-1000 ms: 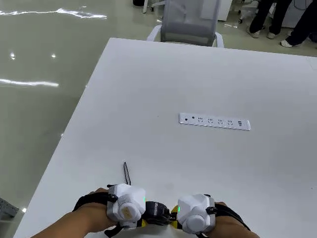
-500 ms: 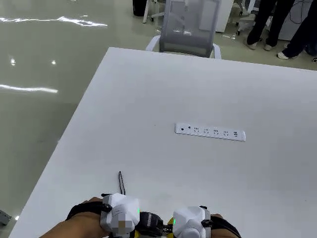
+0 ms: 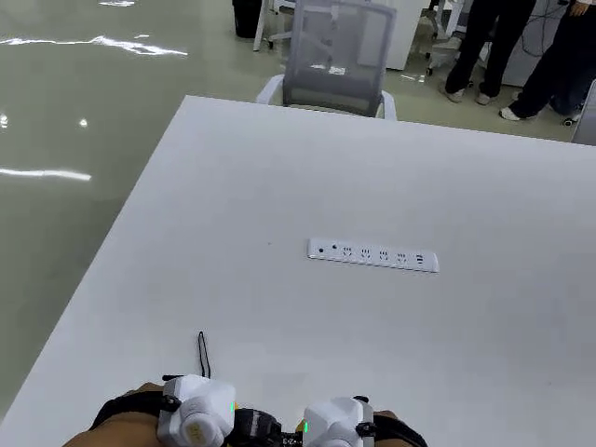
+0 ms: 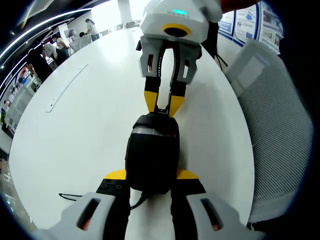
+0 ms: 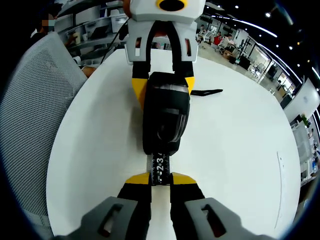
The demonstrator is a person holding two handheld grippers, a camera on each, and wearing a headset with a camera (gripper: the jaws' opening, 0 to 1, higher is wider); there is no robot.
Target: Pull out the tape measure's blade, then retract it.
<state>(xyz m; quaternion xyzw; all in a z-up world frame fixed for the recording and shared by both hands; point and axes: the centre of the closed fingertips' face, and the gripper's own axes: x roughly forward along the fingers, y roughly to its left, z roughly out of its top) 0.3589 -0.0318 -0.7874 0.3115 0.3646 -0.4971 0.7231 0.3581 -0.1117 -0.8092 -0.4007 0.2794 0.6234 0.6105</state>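
left gripper view, bottom centre: left gripper [image 4: 150,175], yellow wedge-shaped tips on black arms, clamped shut on the two sides of the tape measure [image 4: 152,150]. the case is a black, rounded block of matte plastic with a glossy band at its far end, lying on the table.

right gripper view, bottom centre: right gripper [image 5: 160,179], same yellow tips, pinched closed on the blade [image 5: 159,166]. the blade is a flat, narrow strip with printed numerals 2 and 3. a short length of it shows between the tips and the case mouth. a thin black wrist strap [image 5: 205,92] trails from the case's far end, towards the right of the frame.

head view, bottom edge: both white moulded gripper housings sit side by side, with the dark case between them. the table [image 3: 279,186] is smooth, matte white and rectangular.

centre frame: a long, flat white power strip [image 3: 372,255] with a row of sockets, well apart from the grippers.

top centre: a grey mesh-backed chair [image 3: 333,47] at the table's far edge. upper left: a glossy greenish floor [image 3: 74,112] with light streaks. upper right: legs of standing people [image 3: 484,37].
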